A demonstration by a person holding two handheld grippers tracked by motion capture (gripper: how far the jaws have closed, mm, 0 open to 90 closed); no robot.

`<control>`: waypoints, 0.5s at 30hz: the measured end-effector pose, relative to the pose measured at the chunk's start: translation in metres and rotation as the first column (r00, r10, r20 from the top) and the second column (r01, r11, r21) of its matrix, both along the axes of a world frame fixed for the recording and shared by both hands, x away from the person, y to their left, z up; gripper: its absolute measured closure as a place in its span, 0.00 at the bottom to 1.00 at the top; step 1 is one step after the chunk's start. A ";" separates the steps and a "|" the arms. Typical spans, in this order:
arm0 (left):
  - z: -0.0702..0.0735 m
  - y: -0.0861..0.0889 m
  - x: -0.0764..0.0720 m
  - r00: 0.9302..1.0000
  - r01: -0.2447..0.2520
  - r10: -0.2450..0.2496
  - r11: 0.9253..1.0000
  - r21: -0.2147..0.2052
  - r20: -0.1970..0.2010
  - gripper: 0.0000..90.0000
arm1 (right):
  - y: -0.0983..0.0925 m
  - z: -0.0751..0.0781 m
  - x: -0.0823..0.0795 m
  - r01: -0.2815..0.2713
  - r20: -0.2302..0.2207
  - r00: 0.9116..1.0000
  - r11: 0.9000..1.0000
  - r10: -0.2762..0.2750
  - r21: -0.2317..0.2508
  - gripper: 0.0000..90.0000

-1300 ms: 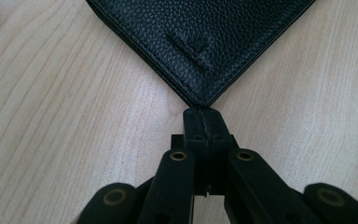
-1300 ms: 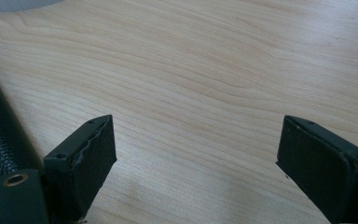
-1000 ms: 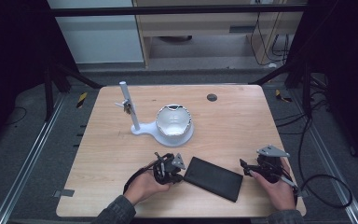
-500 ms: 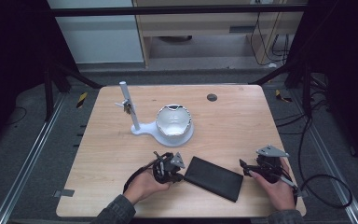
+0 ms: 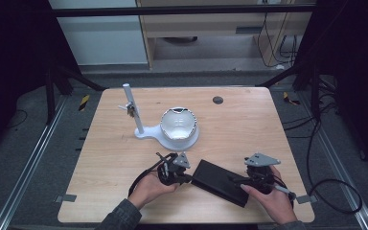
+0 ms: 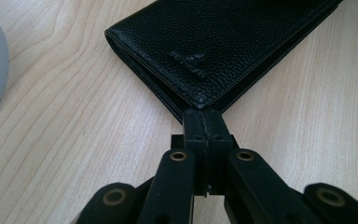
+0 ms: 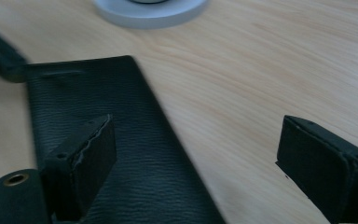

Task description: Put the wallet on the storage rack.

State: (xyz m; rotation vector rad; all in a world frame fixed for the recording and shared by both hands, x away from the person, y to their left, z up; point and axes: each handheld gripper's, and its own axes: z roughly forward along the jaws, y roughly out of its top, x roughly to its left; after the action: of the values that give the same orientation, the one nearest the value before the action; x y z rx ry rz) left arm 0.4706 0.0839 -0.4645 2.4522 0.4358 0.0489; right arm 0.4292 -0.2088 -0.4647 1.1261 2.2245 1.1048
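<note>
A long black leather wallet (image 5: 219,181) lies flat near the front edge of the wooden table (image 5: 249,129). My left gripper (image 5: 188,178) rests at its left end. In the left gripper view the jaws are shut together, and the tips of the left gripper (image 6: 203,114) touch the near corner of the wallet (image 6: 223,46) with nothing between them. My right gripper (image 5: 236,181) is at the wallet's right end. In the right gripper view the right gripper (image 7: 196,154) is open wide, with one jaw above the wallet (image 7: 135,140) and the other above bare wood.
A white bowl-shaped object (image 5: 177,125) sits on a flat white base with an upright post (image 5: 133,108) behind the wallet, mid-table. A small dark disc (image 5: 217,100) lies near the far edge. The base's rim (image 7: 149,9) is visible beyond the wallet.
My right gripper has moved left and slightly up, so its open jaws now reach over the wallet's right end. The left gripper and the wallet have stayed put.
</note>
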 end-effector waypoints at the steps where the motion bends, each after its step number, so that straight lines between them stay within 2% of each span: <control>1: 0.000 0.000 0.000 1.000 0.000 0.000 1.000 0.000 0.000 1.00 | 0.000 0.000 0.000 0.000 0.000 1.000 1.000 0.000 0.000 0.13; 2: 0.000 -0.001 0.001 1.000 -0.004 0.004 1.000 -0.007 0.002 1.00 | 0.010 0.002 -0.005 -0.042 -0.013 0.999 0.999 0.041 -0.013 0.12; 3: 0.000 -0.001 0.001 1.000 -0.004 0.004 1.000 -0.007 0.002 1.00 | 0.010 0.002 -0.005 -0.042 -0.013 0.999 0.999 0.041 -0.013 0.12; 4: 0.001 -0.001 0.001 1.000 0.001 -0.001 1.000 -0.005 0.002 1.00 | 0.019 0.002 -0.008 -0.081 -0.036 0.996 0.996 0.080 -0.037 0.10; 5: 0.001 -0.002 0.001 1.000 -0.005 0.005 1.000 -0.010 -0.001 1.00 | 0.019 0.002 -0.008 -0.081 -0.036 0.996 0.996 0.080 -0.037 0.10; 8: 0.005 -0.004 0.003 1.000 -0.011 0.011 1.000 -0.010 0.007 1.00 | 0.035 -0.004 -0.010 -0.132 -0.076 0.989 0.987 0.126 -0.090 0.09; 15: 0.013 -0.007 0.007 1.000 -0.025 0.026 0.999 -0.022 0.010 1.00 | 0.049 -0.003 -0.008 -0.169 -0.101 0.983 0.976 0.156 -0.135 0.07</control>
State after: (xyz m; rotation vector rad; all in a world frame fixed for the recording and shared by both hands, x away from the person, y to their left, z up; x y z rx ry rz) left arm 0.4777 0.0770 -0.4513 2.4237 0.4610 0.0666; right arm 0.4211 -0.1596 -0.4678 0.9666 2.4602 0.9540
